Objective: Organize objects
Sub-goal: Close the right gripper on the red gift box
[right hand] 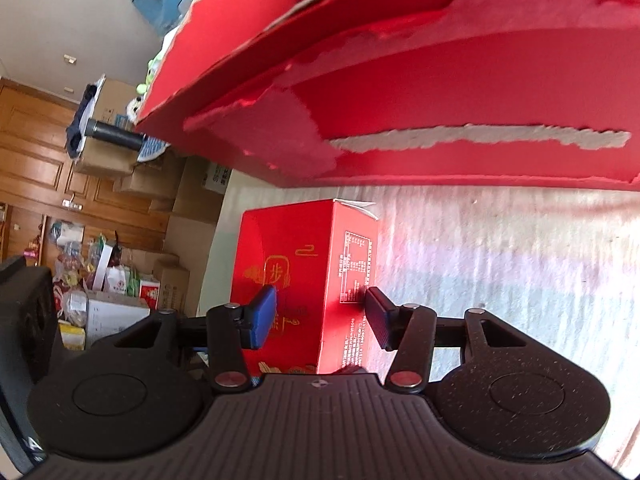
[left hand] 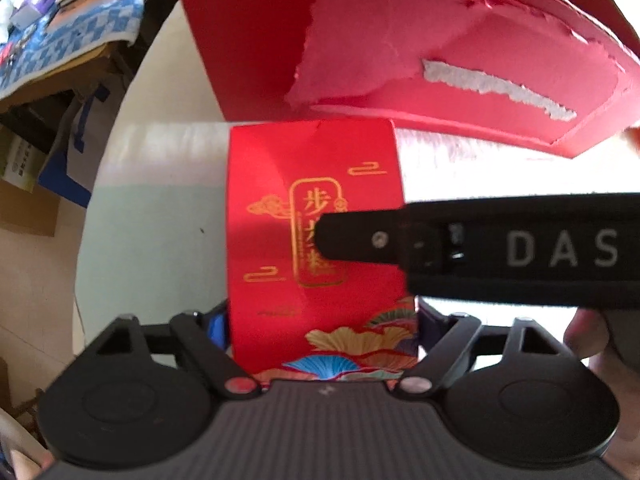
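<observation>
A small red gift box with gold characters lies on the pale table, held between my left gripper's blue-padded fingers, which are shut on its sides. In the right wrist view the same box sits between the pads of my right gripper, whose blue finger lies on its front face and whose black finger is at its right side. The right gripper's finger crosses the box face in the left view. A large red carton with torn flaps looms just behind; it also shows in the right view.
The table top is pale, with a white ribbed cloth to the right. Beyond its left edge are cardboard boxes, bags, a wooden door, and a desk with a blue checked cloth.
</observation>
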The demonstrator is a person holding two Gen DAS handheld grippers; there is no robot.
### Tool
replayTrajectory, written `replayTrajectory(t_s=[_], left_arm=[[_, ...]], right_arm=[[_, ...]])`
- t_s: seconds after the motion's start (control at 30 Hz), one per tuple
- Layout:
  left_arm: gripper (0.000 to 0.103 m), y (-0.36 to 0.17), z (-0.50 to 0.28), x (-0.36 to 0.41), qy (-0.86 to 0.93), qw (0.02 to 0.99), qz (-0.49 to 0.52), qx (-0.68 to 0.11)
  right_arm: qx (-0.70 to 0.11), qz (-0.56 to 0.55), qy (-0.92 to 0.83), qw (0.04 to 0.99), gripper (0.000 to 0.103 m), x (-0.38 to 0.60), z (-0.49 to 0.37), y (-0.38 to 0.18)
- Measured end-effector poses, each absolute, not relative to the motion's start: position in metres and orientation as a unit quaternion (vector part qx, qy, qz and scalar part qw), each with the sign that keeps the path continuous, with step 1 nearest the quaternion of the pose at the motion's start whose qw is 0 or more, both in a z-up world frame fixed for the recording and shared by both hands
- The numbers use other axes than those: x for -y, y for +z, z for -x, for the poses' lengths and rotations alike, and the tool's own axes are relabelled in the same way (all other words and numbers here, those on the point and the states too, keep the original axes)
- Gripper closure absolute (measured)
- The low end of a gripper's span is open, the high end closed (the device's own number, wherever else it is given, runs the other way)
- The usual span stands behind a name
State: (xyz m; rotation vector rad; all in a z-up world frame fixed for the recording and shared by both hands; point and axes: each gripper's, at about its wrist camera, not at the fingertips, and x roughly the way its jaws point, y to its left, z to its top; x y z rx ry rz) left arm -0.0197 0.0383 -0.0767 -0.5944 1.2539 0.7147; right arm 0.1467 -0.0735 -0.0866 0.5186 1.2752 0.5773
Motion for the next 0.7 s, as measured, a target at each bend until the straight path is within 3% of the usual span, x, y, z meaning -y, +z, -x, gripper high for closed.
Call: replayTrajectory(t_s=[0.7], left_arm=[[0.023, -0.045, -0.051, 0.028, 0.258, 0.746, 0.158, -0.594]], right_arm=[[-0.561, -0.276, 0.210, 0.752, 0.052, 0.152, -0.111, -0.067]])
